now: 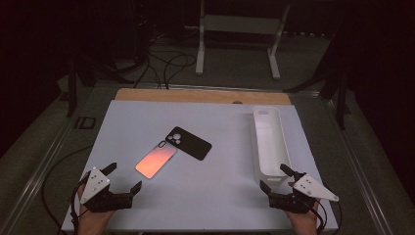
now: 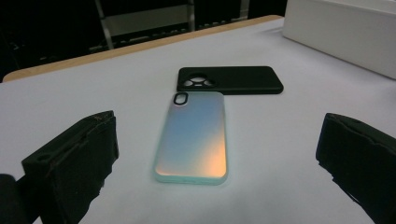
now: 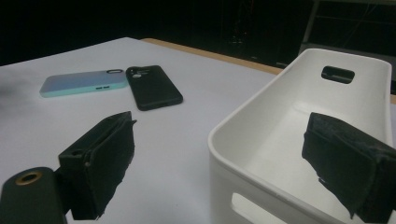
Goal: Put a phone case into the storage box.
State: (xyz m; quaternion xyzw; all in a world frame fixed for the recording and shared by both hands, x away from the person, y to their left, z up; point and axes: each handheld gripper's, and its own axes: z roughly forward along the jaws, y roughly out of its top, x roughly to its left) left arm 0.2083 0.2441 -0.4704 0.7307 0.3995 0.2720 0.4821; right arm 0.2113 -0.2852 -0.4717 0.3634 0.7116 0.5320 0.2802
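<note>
— On the white mat point(image 1: 147, 205), near the edge closest to you, your left gripper point(image 1: 121, 177) sits with its jaws spread wide and nothing between them. How far along would you say you are?

— Barely begun, by my reading. Your right gripper point(image 1: 279, 178) is just as wide and just as empty, parked at the near end of the white bin point(image 1: 258, 142).

— And the cases?

— Both lie flat in the middle of the mat. The iridescent phone case point(image 1: 155, 158) is the nearer one, straight ahead of your left gripper and well short of its pads; in the left gripper view it lies between the two jaws but farther out, untouched. The black phone case point(image 1: 190, 142) sits just beyond it, camera cut-out end meeting the iridescent case's top corner, touching or nearly so; I cannot tell which.

— Anything in the bin yet?

— No. In the right gripper view its inside shows bare down to the floor, as far as the wall lets you see.

— So what is left?

— Everything, as I judge it. If the cases belong in the bin, you have yet to reach either one, close on it, carry it across and let go. The iridescent case looks like the natural first pick for your left side.
</note>
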